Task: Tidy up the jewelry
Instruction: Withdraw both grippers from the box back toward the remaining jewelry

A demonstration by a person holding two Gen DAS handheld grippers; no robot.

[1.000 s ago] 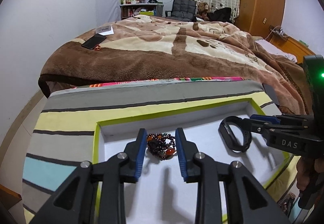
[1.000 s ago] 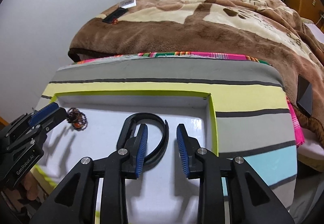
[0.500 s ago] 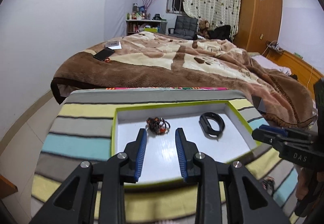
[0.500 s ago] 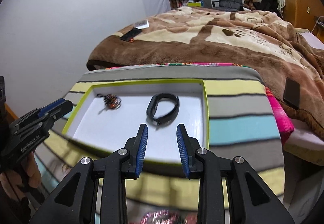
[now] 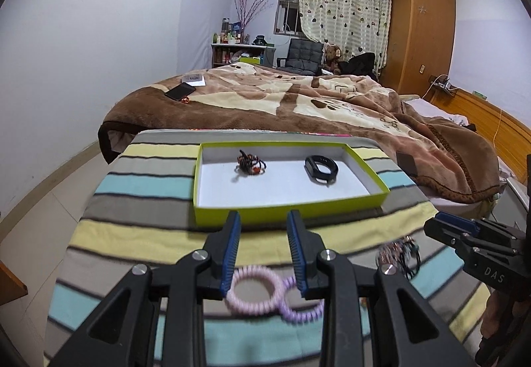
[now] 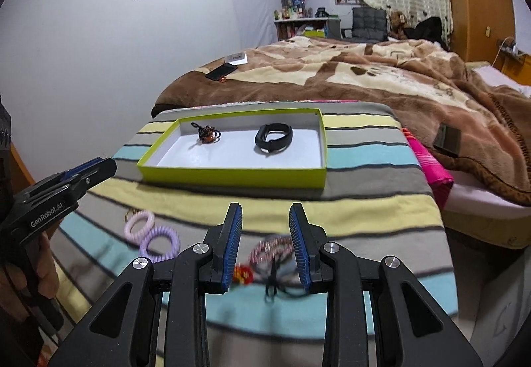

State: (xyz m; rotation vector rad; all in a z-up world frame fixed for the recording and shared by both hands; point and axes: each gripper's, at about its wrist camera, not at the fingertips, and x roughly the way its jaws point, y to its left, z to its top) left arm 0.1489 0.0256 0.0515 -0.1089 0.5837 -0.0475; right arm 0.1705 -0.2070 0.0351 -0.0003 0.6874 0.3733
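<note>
A lime-green tray with a white floor holds a dark beaded bracelet at left and a black wristband at right. On the striped cloth before the tray lie two pink and lilac spiral hair ties and a pile of beaded bracelets and dark bands. My left gripper is open and empty above the hair ties. My right gripper is open and empty above the bracelet pile.
The striped cloth covers a small table set against a bed with a brown blanket. A phone lies on the bed. A pink cloth edge and a dark card sit at right.
Both grippers have pulled back from the tray toward the near edge of the table. The beaded bracelet and the wristband stay in the tray. Hair ties and bracelet pile came into view.
</note>
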